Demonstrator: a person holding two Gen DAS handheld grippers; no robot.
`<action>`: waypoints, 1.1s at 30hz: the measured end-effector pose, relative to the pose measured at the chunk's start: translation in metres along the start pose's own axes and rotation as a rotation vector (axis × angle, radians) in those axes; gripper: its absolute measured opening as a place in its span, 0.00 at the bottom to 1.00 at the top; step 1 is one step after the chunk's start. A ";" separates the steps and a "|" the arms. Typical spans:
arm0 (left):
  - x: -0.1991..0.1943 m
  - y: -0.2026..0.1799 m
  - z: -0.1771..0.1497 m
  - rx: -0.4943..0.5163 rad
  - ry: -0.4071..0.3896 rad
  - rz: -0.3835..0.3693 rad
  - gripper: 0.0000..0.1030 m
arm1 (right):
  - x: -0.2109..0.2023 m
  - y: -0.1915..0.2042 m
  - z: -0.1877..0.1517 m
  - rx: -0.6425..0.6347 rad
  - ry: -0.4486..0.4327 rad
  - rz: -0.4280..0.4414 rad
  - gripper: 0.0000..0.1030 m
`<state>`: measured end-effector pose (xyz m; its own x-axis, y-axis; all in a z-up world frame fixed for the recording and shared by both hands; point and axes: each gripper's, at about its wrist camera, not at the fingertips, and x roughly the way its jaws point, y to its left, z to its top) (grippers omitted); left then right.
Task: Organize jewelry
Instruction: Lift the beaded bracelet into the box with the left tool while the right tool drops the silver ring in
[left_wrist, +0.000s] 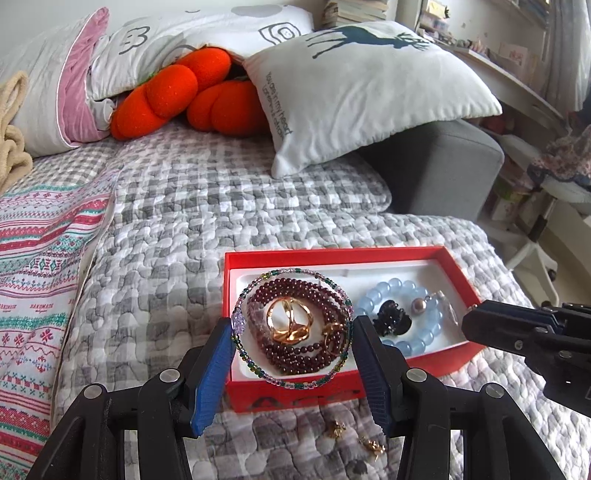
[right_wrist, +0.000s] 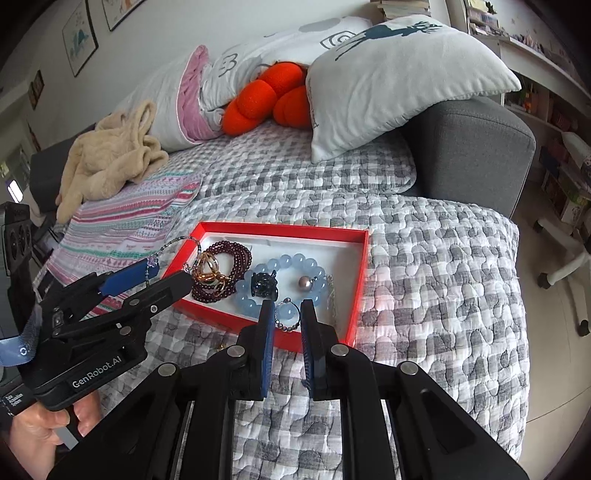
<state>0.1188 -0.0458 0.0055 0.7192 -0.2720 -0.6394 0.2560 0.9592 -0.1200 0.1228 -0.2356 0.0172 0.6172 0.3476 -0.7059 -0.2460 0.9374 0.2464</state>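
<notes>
On the grey-and-white checked quilt, puckered and soft, lay a shallow red cardboard box with a smooth white lining. Inside it sat a coil of small dark-red garnet beads, shiny gold rings nested in the coil, a bracelet of round, translucent pale-blue beads, a glossy black claw clip within that ring, and a single mauve pearl.

The left gripper hovered over the box's near left end, its ridged blue pads spread wide. A thin loop of tiny mixed glass seed beads hung stretched across the two of them, above the garnet coil.

The right gripper hung at the box's near edge, jaws narrowly parted around a small ring of dark beads; whether they touched it I could not tell.

Two small gold earrings lay on the quilt just outside the box, near the left gripper.
</notes>
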 end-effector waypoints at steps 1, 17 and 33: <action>0.003 0.000 0.001 0.002 0.001 0.005 0.53 | 0.002 -0.002 0.001 0.004 -0.001 0.002 0.14; 0.014 -0.010 0.002 0.028 0.013 0.015 0.67 | 0.022 -0.014 0.013 0.013 0.011 0.006 0.14; -0.018 0.006 -0.030 0.025 0.113 0.112 0.77 | 0.035 -0.021 0.026 0.016 0.000 -0.073 0.15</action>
<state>0.0878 -0.0325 -0.0065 0.6675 -0.1514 -0.7290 0.1951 0.9805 -0.0250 0.1688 -0.2429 0.0049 0.6331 0.2781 -0.7224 -0.1884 0.9605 0.2047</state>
